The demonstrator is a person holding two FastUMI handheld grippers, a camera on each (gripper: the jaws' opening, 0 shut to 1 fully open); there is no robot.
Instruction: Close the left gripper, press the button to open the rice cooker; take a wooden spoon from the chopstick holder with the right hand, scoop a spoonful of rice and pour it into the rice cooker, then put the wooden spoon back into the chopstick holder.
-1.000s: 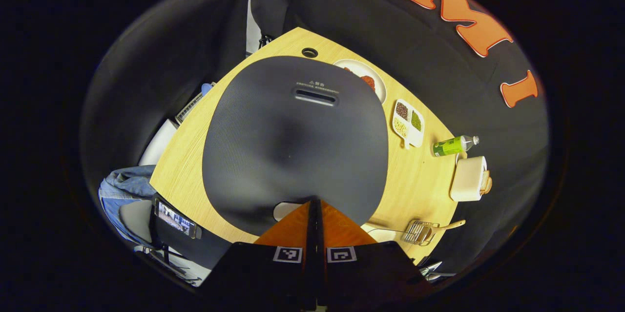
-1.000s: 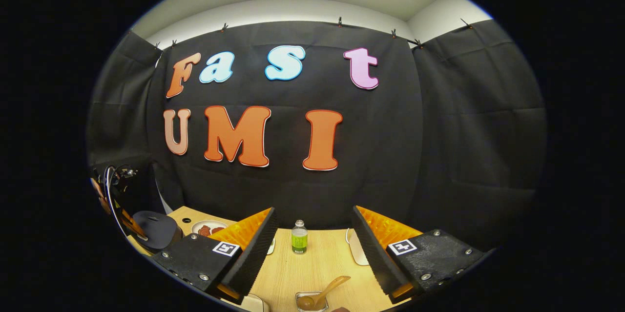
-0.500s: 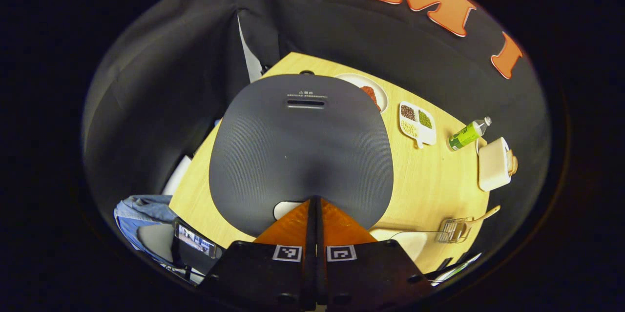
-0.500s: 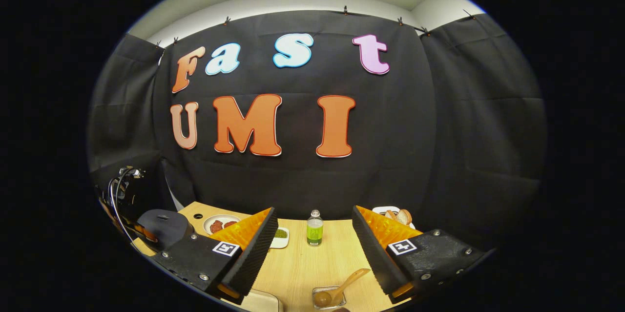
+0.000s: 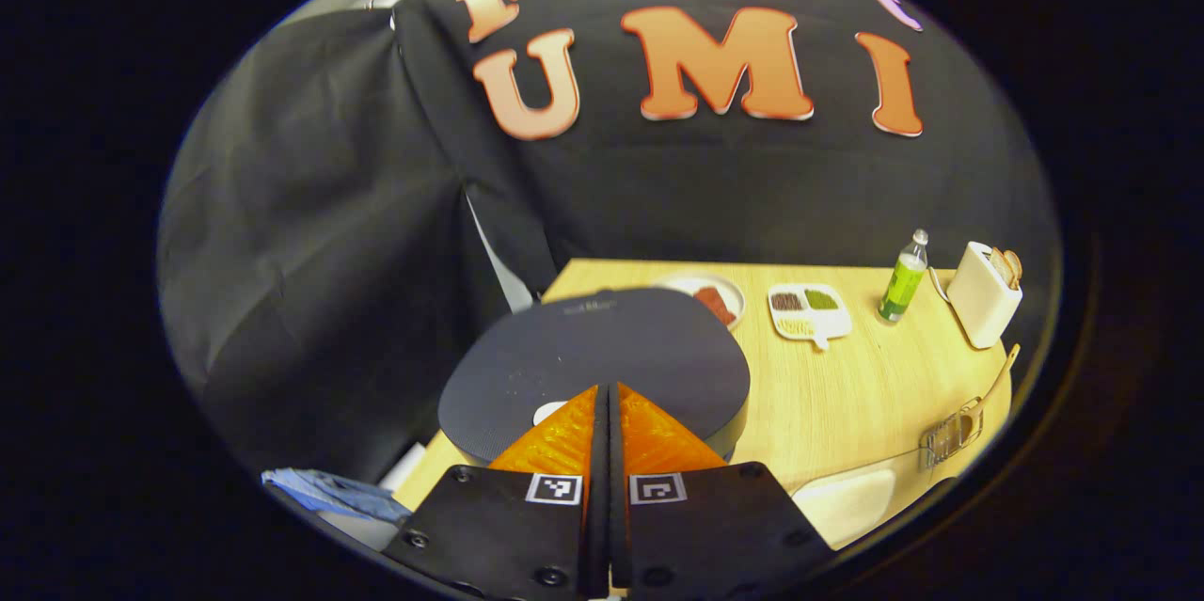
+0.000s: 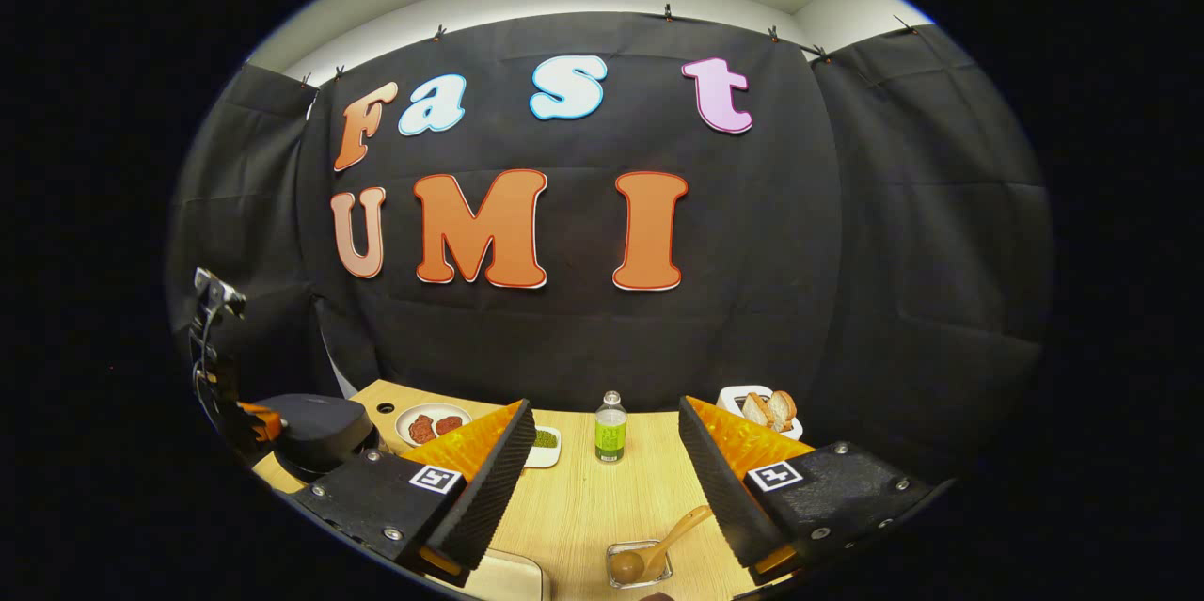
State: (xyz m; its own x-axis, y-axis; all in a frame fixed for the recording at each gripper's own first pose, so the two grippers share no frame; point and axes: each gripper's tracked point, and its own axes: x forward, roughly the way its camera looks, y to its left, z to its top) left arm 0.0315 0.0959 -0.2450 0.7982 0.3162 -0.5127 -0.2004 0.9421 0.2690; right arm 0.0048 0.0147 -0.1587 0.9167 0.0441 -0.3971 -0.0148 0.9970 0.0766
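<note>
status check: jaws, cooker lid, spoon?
Left gripper jaws shut, tips over the rice cooker near its button; lid down. Right gripper jaws open, empty. Wooden spoon in the chopstick holder, nothing blocking it.

Your left tool (image 5: 607,394): black plates behind ridged wedge fingers, square coded marker on each, dark screws at corners. Your right tool (image 6: 602,450): same black plates, markers, silver screws.

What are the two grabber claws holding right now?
Nothing. The left gripper is shut empty over the dark round rice cooker; the right gripper is open and empty.
</note>
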